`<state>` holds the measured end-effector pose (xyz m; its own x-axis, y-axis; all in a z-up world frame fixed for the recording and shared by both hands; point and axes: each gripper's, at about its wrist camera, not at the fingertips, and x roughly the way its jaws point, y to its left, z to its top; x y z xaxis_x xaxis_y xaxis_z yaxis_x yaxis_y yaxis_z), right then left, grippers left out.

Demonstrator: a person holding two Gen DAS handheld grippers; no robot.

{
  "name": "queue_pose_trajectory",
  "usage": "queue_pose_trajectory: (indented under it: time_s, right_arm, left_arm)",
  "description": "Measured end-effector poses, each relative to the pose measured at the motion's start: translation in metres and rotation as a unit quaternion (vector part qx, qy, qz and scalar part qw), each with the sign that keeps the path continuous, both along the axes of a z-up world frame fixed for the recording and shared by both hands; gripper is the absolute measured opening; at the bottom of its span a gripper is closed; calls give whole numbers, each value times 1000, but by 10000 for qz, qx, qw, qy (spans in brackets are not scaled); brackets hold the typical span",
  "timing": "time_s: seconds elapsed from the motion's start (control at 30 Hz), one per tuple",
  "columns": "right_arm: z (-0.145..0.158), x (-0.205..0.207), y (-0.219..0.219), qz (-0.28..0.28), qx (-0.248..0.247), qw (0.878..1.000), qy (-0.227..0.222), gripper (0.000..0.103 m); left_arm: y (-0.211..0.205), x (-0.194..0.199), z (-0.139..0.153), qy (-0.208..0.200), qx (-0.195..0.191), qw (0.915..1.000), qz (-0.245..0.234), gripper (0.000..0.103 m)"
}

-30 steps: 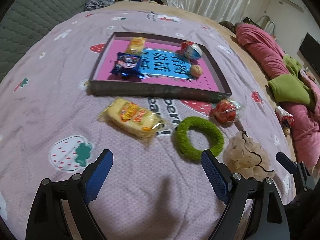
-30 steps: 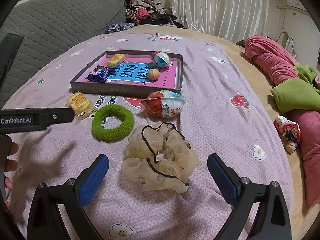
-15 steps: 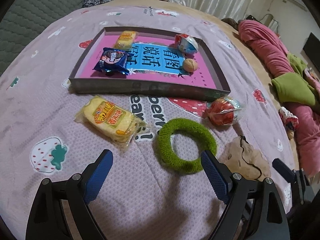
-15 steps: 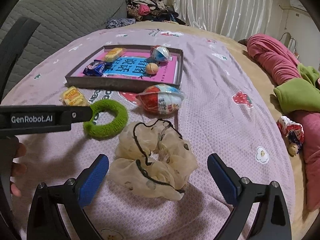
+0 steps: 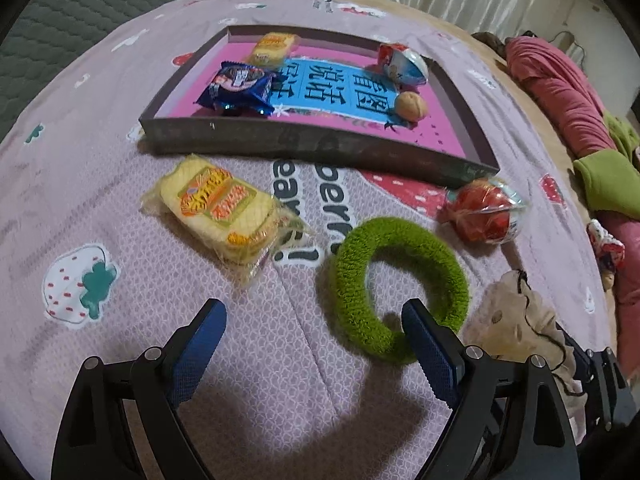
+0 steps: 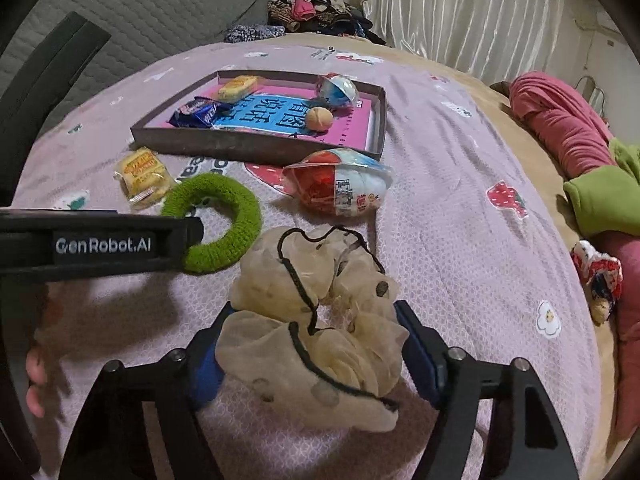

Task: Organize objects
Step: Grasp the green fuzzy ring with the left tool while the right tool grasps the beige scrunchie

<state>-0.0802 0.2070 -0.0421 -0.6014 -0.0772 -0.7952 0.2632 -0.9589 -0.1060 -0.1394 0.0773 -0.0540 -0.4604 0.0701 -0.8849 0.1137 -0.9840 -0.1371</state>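
Note:
A beige scrunchie (image 6: 320, 344) lies on the pink bedspread between the fingers of my right gripper (image 6: 312, 348). Its jaws are closing and both pads touch the bunched fabric. A green ring scrunchie (image 5: 352, 272) lies just left of the beige one. My left gripper (image 5: 316, 328) hovers open over the ring's near side, its right fingertip (image 5: 424, 344) above the ring's near edge. A dark shallow tray (image 5: 320, 144) farther back holds a blue snack pack (image 5: 240, 88), a yellow pack, a blue egg toy and a walnut.
A yellow snack pack (image 5: 224, 212) and a red-and-white egg toy (image 5: 484, 212) lie in front of the tray. Pink and green bedding (image 6: 576, 148) piles up at the right with a small doll (image 6: 596, 276). A hand (image 6: 36, 376) shows at the left edge.
Both grippers have sunk toward the bedspread. The right jaws have narrowed onto the beige scrunchie. The left gripper has drifted closer to the green ring, its jaws staying wide.

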Motion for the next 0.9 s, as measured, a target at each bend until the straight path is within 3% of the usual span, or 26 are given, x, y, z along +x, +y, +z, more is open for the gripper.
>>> queue_pose_trajectory:
  time_s: [0.2, 0.37, 0.47, 0.53, 0.57, 0.6, 0.63, 0.73, 0.9]
  right_arm:
    - [-6, -3, -2, 37, -40, 10000, 4, 69]
    - [-7, -5, 0, 99, -208, 9997, -18, 56]
    - [-6, -7, 3, 86, -278, 9996, -14, 51]
    - [-4, -5, 5, 65, -357, 9993, -3, 49]
    - [-3, -5, 7, 39, -417, 9991, 3, 46]
    - [-2, -5, 10, 19, -489, 9988, 13, 45]
    - [-2, -5, 10, 13, -535, 9986, 11, 41]
    - [0, -5, 13, 38, -718, 9974, 2, 31]
    - [6, -1, 13, 259, -1125, 9933, -68, 28]
  left_arm:
    - [3, 0, -2, -130, -76, 9998, 107, 90]
    - [1, -3, -5, -211, -43, 9996, 208, 85]
    - [-2, -3, -4, -212, -128, 9993, 264, 65]
    - [-3, -4, -1, -175, -150, 9996, 150, 43]
    - [-3, -5, 0, -193, -116, 9997, 95, 37]
    - [-5, -5, 1, -182, 4, 9998, 45, 21]
    - [-6, -5, 1, -161, 66, 9998, 11, 15]
    - [-7, -2, 1, -124, 121, 9998, -78, 14]
    - [-12, 6, 3, -44, 292, 9995, -119, 12]
